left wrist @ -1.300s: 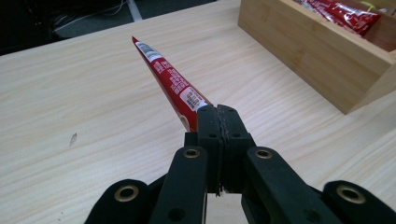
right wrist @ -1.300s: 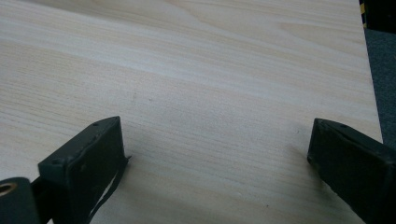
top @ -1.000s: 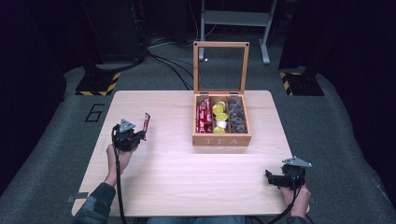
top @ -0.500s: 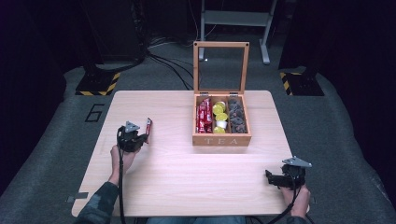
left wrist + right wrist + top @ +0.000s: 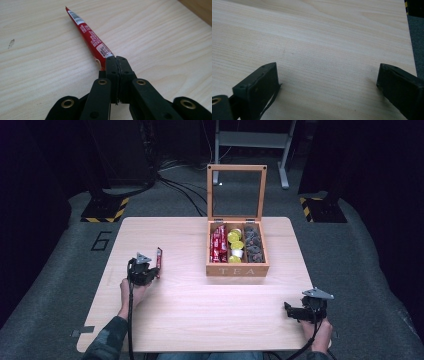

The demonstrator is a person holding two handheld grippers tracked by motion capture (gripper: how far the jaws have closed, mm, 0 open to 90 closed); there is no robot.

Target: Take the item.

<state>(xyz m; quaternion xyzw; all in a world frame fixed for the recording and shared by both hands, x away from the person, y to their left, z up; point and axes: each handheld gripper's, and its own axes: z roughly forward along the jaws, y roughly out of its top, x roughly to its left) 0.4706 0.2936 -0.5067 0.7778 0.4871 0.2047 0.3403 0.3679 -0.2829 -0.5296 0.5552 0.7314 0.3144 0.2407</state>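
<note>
While the wooden tea box [image 5: 237, 269] stands open at the table's [image 5: 200, 320] far middle, it holds red sachets [image 5: 217, 246] left, yellow pods [image 5: 234, 244] in the middle and dark pods [image 5: 253, 245] right. The left gripper [image 5: 150, 268], clamped on one red sachet [image 5: 90, 37], has sunk since earlier, bringing it down near the table's left side. The right gripper [image 5: 289, 310] rests spread apart, near right.

Left tongs [image 5: 151, 269] lowered red sachet [image 5: 158, 259] tableward.

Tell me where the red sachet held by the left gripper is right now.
In the high view the red sachet is on the table's left side, pinched in the left gripper, left of the tea box.
</note>
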